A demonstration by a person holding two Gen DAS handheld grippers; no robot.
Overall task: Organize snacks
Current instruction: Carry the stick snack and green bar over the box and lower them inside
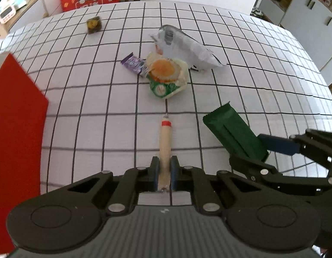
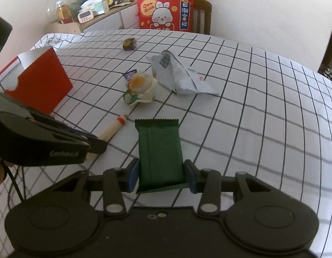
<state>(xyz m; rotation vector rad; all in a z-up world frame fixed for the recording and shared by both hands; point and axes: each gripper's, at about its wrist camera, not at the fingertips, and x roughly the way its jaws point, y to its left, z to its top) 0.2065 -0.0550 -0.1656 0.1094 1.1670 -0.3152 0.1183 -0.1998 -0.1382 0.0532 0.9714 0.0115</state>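
My left gripper (image 1: 165, 169) is shut on a beige sausage stick (image 1: 165, 138) with a red band near its far end; the stick also shows in the right wrist view (image 2: 112, 129). My right gripper (image 2: 161, 174) is shut on a dark green snack packet (image 2: 159, 150), which shows at the right in the left wrist view (image 1: 234, 135). Further off on the checked tablecloth (image 1: 262, 68) lie a round pastry in a clear wrapper (image 1: 166, 73), a small purple candy (image 1: 133, 64), a crumpled silver bag (image 1: 187, 47) and a small dark packet (image 1: 93, 24).
A red open-topped box (image 2: 40, 81) stands at the left of the table, and fills the left edge of the left wrist view (image 1: 15, 118). A red rabbit cushion (image 2: 166, 14) leans on a chair behind the table. A cluttered sideboard (image 2: 90, 4) stands at the back left.
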